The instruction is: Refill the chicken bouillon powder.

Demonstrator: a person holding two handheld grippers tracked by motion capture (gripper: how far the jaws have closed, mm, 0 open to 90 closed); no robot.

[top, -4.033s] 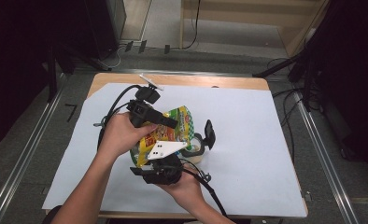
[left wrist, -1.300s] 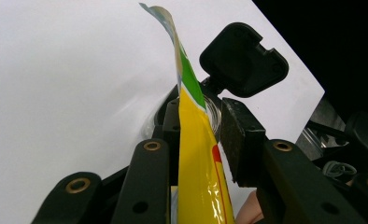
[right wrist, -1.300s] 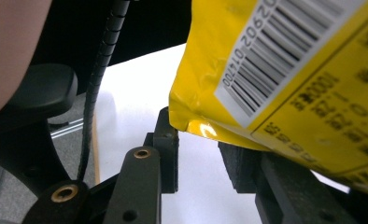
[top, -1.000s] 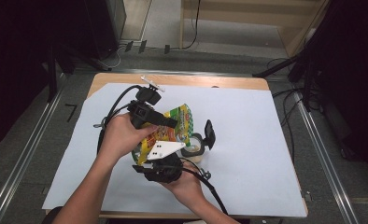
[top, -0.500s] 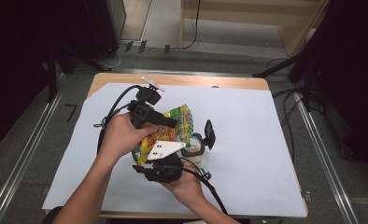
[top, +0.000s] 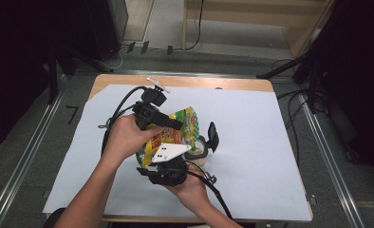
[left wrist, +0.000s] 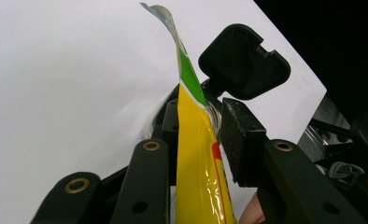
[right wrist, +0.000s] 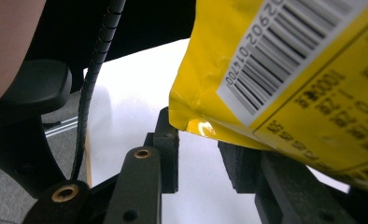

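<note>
Now | left gripper (top: pixel 175 124): jaws clamp yellow packet (left wrist: pixel 196 154), hand above | right gripper (right wrist: pixel 198 154): jaws apart, packet corner between, hand underneath.

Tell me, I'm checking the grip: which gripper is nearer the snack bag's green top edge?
Left. The green top edge rises just beyond the left gripper's jaws; the right gripper sits under the bag's barcode corner.

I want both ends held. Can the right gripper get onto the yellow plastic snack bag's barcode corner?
Probably yes. The yellow plastic snack bag hangs with that corner right at the right gripper, whose jaws stand apart with nothing between them. The left gripper clamps another part of the bag.
</note>
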